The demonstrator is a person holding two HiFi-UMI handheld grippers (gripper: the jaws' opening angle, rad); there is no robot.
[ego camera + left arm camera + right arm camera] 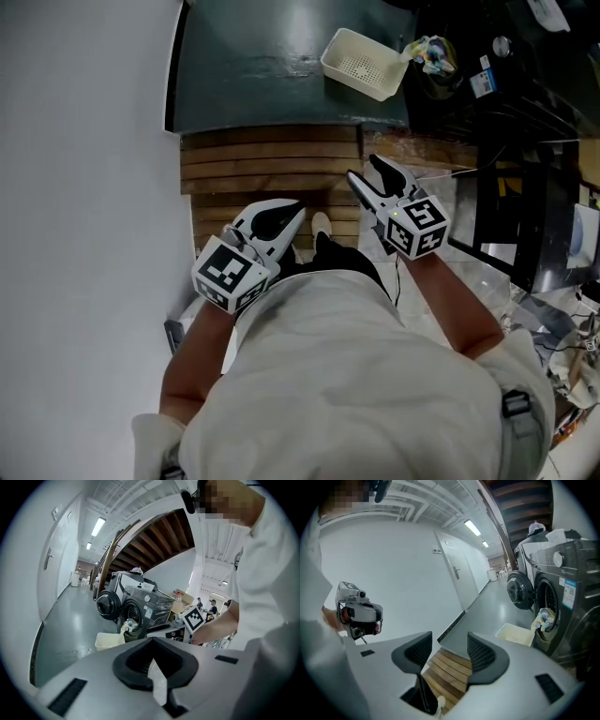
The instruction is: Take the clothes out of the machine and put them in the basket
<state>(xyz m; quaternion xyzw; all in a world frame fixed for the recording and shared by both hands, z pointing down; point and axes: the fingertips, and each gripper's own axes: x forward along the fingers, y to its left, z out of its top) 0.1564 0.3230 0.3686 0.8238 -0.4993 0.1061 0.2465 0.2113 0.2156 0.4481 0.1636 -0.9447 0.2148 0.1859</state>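
Note:
The dark washing machine (565, 597) stands with its round door (519, 590) swung open. A bundle of pale multicoloured clothes (543, 618) hangs out of its mouth; the same clothes (429, 53) show in the head view. A cream plastic basket (364, 63) sits on the floor in front of it, and nothing shows in it. Both grippers are held out in front of the person, well short of the machine. My left gripper (298, 210) is shut with nothing in it. My right gripper (364, 169) is open, with only floor showing between its pads (480, 653).
I stand on a wooden slatted platform (272, 164) that ends at a grey-green floor (253, 56). A white wall (84, 187) runs along the left. Dark racks and clutter (525, 187) crowd the right. A second machine (117, 585) stands beyond the first.

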